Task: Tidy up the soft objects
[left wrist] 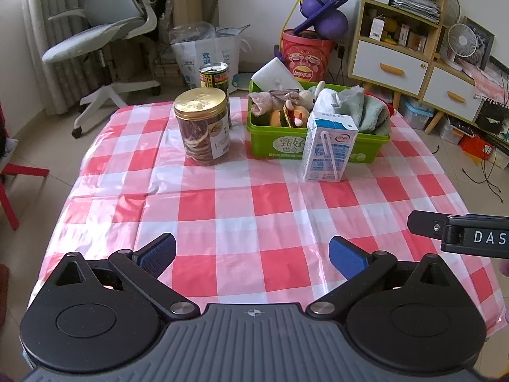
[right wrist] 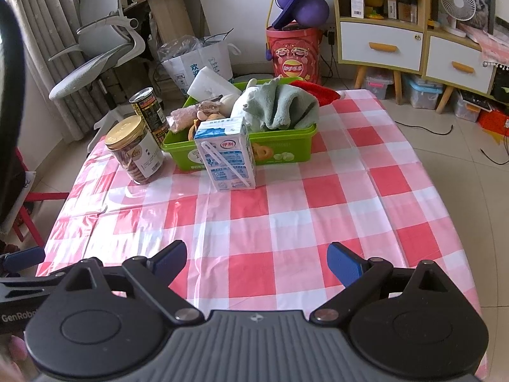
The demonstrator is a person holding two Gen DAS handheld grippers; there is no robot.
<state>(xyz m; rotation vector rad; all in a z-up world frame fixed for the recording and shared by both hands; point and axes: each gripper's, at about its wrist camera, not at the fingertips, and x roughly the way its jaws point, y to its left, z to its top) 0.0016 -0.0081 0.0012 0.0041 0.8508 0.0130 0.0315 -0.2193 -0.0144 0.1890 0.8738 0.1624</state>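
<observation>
Soft toys (left wrist: pixel 294 108) fill green bin (left wrist: pixel 273 146); red cloth (right wrist: pixel 313 90) right-wrist only.

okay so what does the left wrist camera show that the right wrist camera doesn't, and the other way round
Only the left wrist view shows the right gripper's black body marked DAS entering at its right edge, plus the hamburger toy in the bin. Only the right wrist view shows the red cloth behind the green towel. Both share the green bin, milk carton, gold-lidded jar, tin can and checked tablecloth. The left gripper and right gripper are both open and empty.
</observation>
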